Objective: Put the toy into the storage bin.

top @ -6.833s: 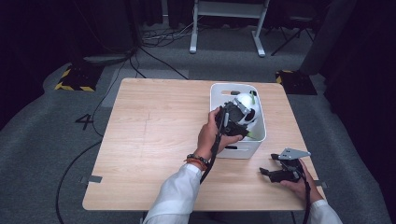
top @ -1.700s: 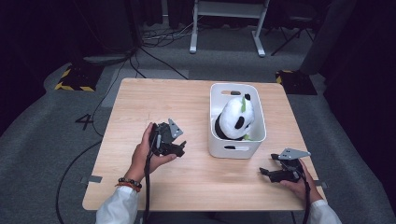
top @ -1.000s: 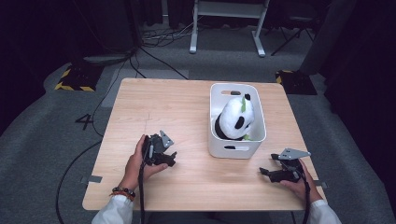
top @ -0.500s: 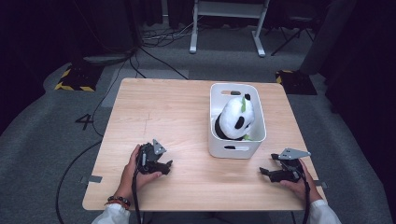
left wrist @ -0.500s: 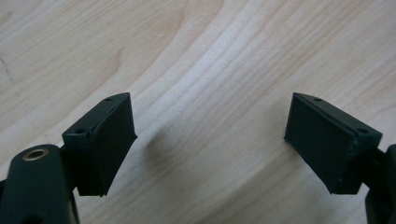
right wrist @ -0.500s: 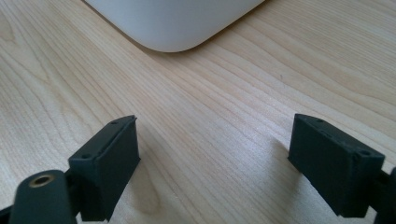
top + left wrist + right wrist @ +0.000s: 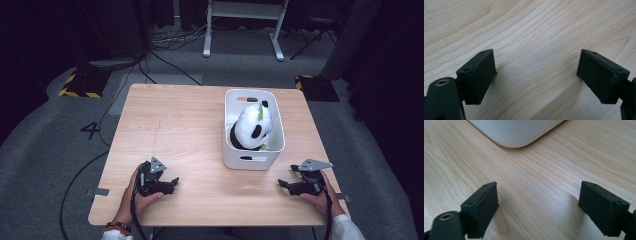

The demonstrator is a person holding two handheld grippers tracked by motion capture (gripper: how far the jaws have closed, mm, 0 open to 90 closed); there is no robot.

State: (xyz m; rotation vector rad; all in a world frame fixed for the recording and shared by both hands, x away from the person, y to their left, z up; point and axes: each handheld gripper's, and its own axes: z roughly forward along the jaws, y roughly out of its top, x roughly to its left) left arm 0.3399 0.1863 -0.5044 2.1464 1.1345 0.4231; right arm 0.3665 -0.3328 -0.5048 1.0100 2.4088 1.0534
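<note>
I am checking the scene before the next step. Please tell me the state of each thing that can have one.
Panda plush toy: lying inside the bin.
White bin: upright on the table, holding the toy.
Left gripper: jaws open, empty, low over the table.
Right gripper: jaws open, empty, near the bin.

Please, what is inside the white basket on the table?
Inside the white basket lies a panda plush toy, black and white, with a small green part near its head and another at its lower side. The toy covers the basket's floor, so anything under it cannot be seen.
</note>
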